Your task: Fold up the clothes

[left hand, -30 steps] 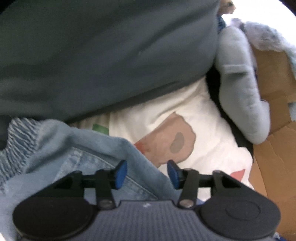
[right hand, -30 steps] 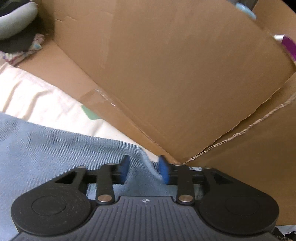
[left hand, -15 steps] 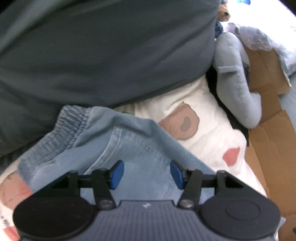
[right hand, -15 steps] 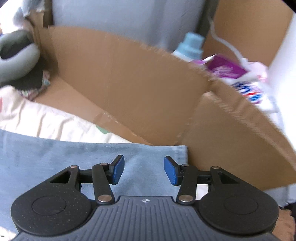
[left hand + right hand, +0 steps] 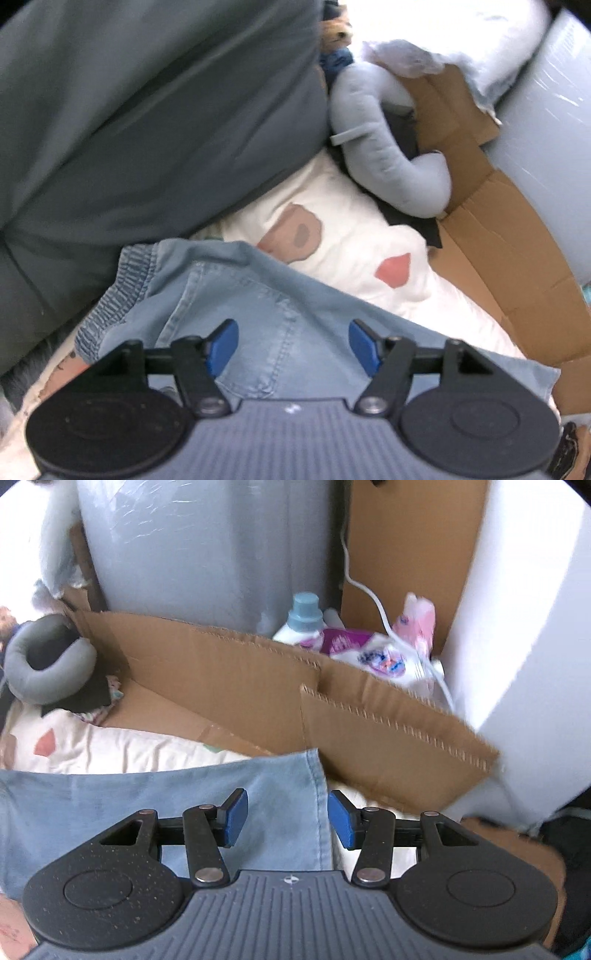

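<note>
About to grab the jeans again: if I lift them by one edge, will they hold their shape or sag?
The jeans will probably sag: they already drape in soft creases over the bedsheet. The gathered waistband looks thicker, so it may give a firmer hold. The hem corner lies flat and thin, so it could be harder to pinch.
</note>
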A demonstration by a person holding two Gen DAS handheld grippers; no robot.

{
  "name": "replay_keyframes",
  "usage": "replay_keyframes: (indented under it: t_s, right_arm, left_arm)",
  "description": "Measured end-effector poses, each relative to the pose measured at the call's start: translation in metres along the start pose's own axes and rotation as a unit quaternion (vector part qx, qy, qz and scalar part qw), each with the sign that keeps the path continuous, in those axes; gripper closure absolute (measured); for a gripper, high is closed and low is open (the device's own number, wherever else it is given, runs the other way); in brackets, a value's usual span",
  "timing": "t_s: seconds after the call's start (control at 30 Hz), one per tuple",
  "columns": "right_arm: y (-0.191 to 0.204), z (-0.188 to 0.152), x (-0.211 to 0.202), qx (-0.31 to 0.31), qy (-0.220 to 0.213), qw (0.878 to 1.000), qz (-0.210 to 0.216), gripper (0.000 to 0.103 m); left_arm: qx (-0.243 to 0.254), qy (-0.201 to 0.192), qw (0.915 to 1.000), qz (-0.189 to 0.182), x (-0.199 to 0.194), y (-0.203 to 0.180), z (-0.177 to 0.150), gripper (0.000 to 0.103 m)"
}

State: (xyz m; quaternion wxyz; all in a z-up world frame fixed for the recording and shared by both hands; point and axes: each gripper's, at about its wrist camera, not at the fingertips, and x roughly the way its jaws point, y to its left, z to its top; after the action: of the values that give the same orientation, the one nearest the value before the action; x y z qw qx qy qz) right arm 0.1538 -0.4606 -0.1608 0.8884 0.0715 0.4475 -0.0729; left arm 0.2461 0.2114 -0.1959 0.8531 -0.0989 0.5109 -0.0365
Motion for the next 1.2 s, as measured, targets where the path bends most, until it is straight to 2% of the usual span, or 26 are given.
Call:
replay_keyframes:
  t_s: [0.1,0.2,0.37,0.43,0.57,0.77,0.9,1.0,1.2]
  right_arm:
    - [-0.012,-0.014,-0.002,0.020,0.003,0.999,0.032,0.048]
    - [-0.021,-0.029,0.005,0.036,0.001,0.999,0.039,0.048]
    - [-0.043,-0.054,0.018,0.109,-0.016,0.992,0.068,0.048]
    - [-0.050,-0.065,0.027,0.135,-0.015,0.988,0.079,0.048]
    - [-0.059,-0.082,0.045,0.181,-0.015,0.979,0.094,0.048]
    - [-0.066,-0.102,0.075,0.232,-0.015,0.967,0.103,0.048]
    - [-0.071,-0.116,0.095,0.267,-0.015,0.957,0.109,0.048]
    - [-0.075,-0.126,0.110,0.292,-0.015,0.950,0.113,0.048]
    - [-0.085,-0.143,0.133,0.335,-0.018,0.934,0.119,0.048]
  left_arm:
    - [0.027,-0.005,0.9996,-0.002,-0.014,-0.029,0.003,0.034]
    - [0.048,-0.005,0.9987,-0.013,-0.029,-0.059,0.005,0.034]
    - [0.077,0.009,0.9968,-0.019,-0.041,-0.104,0.003,0.032]
    - [0.093,0.007,0.9954,-0.022,-0.039,-0.121,0.000,0.028]
    - [0.115,0.004,0.9921,-0.051,-0.017,-0.150,-0.004,0.028]
    - [0.169,0.019,0.9823,-0.078,0.024,-0.199,-0.016,0.030]
    - [0.217,0.030,0.9714,-0.092,0.047,-0.221,-0.051,0.030]
    - [0.254,0.045,0.9599,-0.110,0.060,-0.231,-0.078,0.030]
    - [0.285,0.065,0.9492,-0.116,0.082,-0.232,-0.120,0.030]
